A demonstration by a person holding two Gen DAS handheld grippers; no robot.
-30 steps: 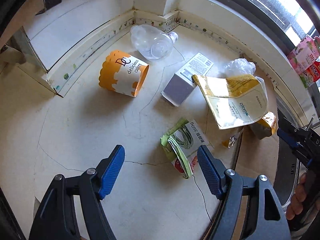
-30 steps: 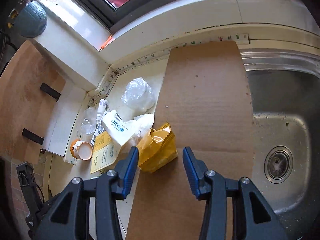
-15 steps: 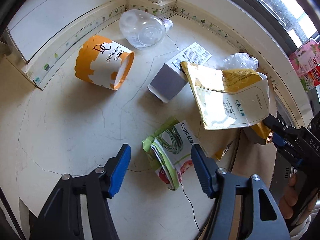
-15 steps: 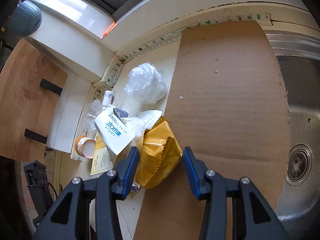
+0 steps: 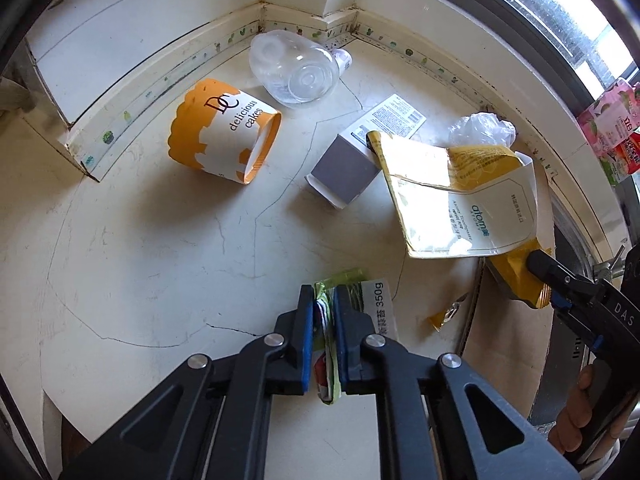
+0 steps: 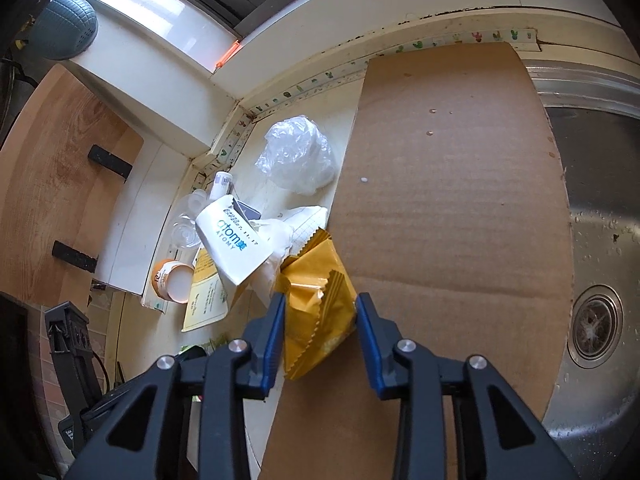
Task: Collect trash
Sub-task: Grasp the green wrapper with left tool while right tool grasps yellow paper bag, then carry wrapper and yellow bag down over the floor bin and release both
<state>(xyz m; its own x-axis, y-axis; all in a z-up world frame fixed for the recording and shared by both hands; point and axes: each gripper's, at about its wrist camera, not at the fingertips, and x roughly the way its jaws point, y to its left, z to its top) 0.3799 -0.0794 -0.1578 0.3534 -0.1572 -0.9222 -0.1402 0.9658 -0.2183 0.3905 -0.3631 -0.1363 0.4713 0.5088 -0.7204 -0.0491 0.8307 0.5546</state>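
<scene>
My left gripper (image 5: 320,300) is shut on a green and white food wrapper (image 5: 378,300) lying on the cream counter. My right gripper (image 6: 320,306) is open, its jaws on either side of a crumpled yellow foil bag (image 6: 320,304) at the cardboard's left edge; it also shows in the left wrist view (image 5: 516,276). Other trash lies around: an orange cake cup (image 5: 224,140), a clear plastic bottle (image 5: 298,68), a grey carton (image 5: 348,172), a white and yellow pouch (image 5: 460,196) and a clear plastic bag (image 5: 482,130).
A brown cardboard sheet (image 6: 452,184) covers the counter next to a steel sink (image 6: 596,240). The counter ends at a tiled wall corner (image 5: 312,20) under a window. Pink cartons (image 5: 612,128) stand on the sill.
My left gripper moved forward over the green wrapper and shut on it. My right gripper moved forward so the yellow bag now sits between its jaws.
</scene>
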